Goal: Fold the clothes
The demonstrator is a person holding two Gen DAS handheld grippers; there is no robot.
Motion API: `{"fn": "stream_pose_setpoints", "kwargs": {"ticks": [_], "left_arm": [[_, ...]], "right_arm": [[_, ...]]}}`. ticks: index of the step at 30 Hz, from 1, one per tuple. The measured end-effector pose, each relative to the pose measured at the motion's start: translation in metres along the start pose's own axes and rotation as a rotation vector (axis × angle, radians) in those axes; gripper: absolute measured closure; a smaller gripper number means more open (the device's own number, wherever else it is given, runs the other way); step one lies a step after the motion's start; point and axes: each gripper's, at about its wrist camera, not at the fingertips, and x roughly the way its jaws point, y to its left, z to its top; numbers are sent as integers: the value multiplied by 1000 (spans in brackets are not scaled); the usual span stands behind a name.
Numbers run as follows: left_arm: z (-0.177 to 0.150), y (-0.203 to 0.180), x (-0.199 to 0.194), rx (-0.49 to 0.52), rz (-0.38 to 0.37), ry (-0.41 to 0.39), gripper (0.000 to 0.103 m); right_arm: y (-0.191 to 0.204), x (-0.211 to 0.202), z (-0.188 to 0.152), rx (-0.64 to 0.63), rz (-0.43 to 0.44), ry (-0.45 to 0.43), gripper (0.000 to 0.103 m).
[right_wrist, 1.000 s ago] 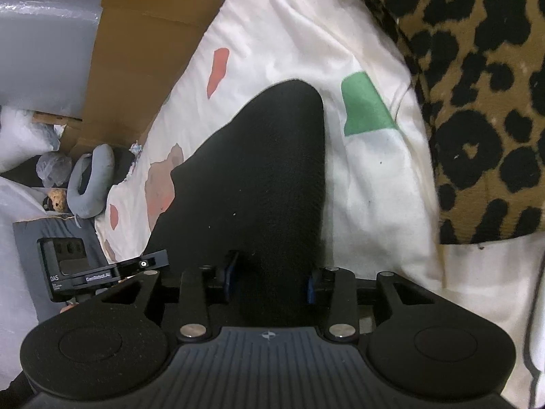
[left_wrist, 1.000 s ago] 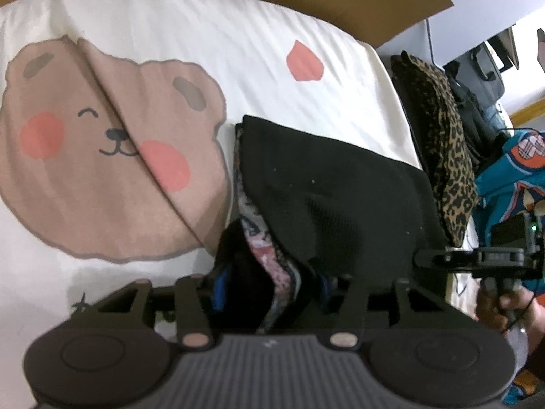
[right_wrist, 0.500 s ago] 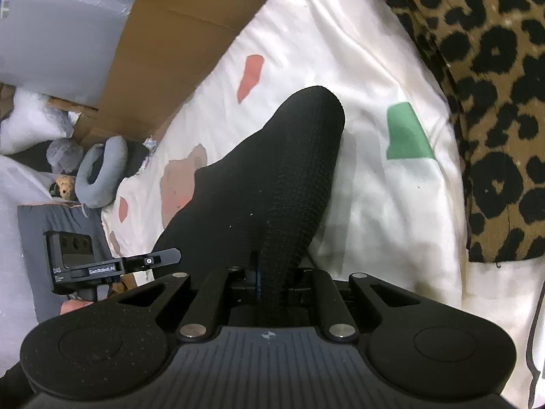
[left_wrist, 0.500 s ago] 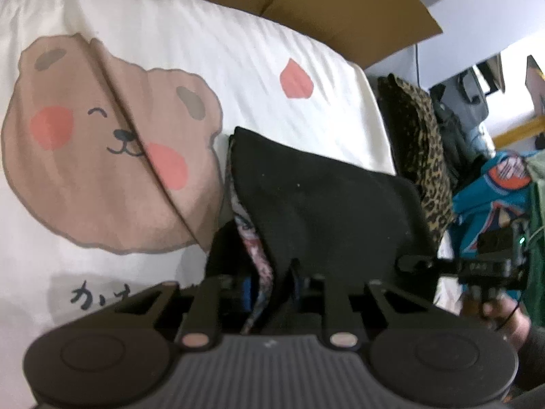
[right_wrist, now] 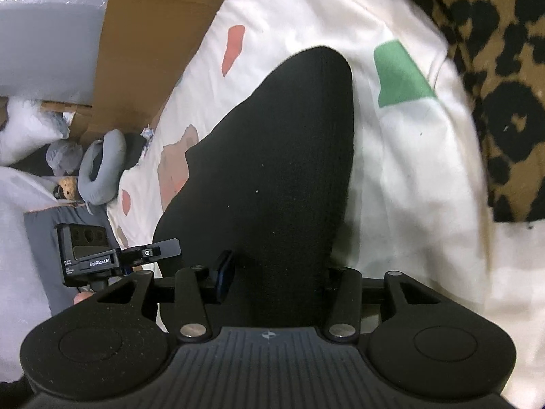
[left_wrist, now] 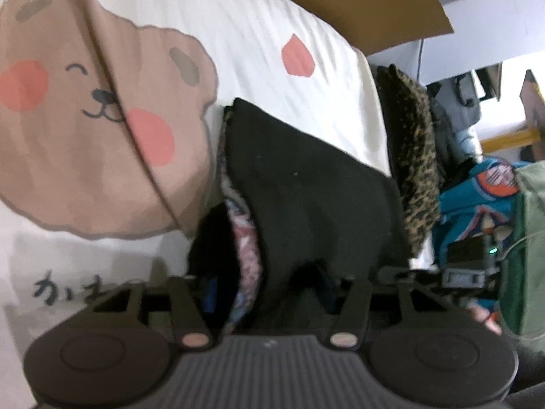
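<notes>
Both grippers stood over the near edge of a folded black garment on a printed bedsheet

The white bedsheet (left_wrist: 259, 34), printed with a brown bear face and pink shapes, covered the work surface, with brown cardboard (left_wrist: 357, 3) behind it and a leopard-print fabric (right_wrist: 504, 78) along its right edge. The black garment (left_wrist: 306, 184) lay folded near the middle of the sheet, between the bear print and the leopard-print fabric, a patterned pink-and-grey lining (left_wrist: 247, 245) showing at its left edge. The left gripper (left_wrist: 269, 288) had just been opening; its jaws stood apart with the garment's near edge and lining between them, not pressed. The right gripper (right_wrist: 277, 272) had likewise just been opening; its jaws stood apart astride the garment's near end, its left blue pad (right_wrist: 224, 272) clear of the cloth
</notes>
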Motion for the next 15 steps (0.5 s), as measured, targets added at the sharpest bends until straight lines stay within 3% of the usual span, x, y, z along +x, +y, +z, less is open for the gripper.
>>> {"fn": "stream_pose_setpoints", "kwargs": {"ticks": [2,3,7,10,15], "left_arm": [[2,4,0,-31,-33,2,59],[2,5,0,-38,-43,2,59],[4,11,-2,-83,-81,-9,54],[5,7,4,-68,-63,-5,54],[8,0,14,-39,-14,10,56]], "right_arm": [[0,1,1,5,2,-4,72],[-1,-1,1,8,4,-8,72],[-3,-5,4,27,17,-22,71],[-8,-6,5,51,39,-24,66],[-7,5,3,63,41,-17,65]]}}
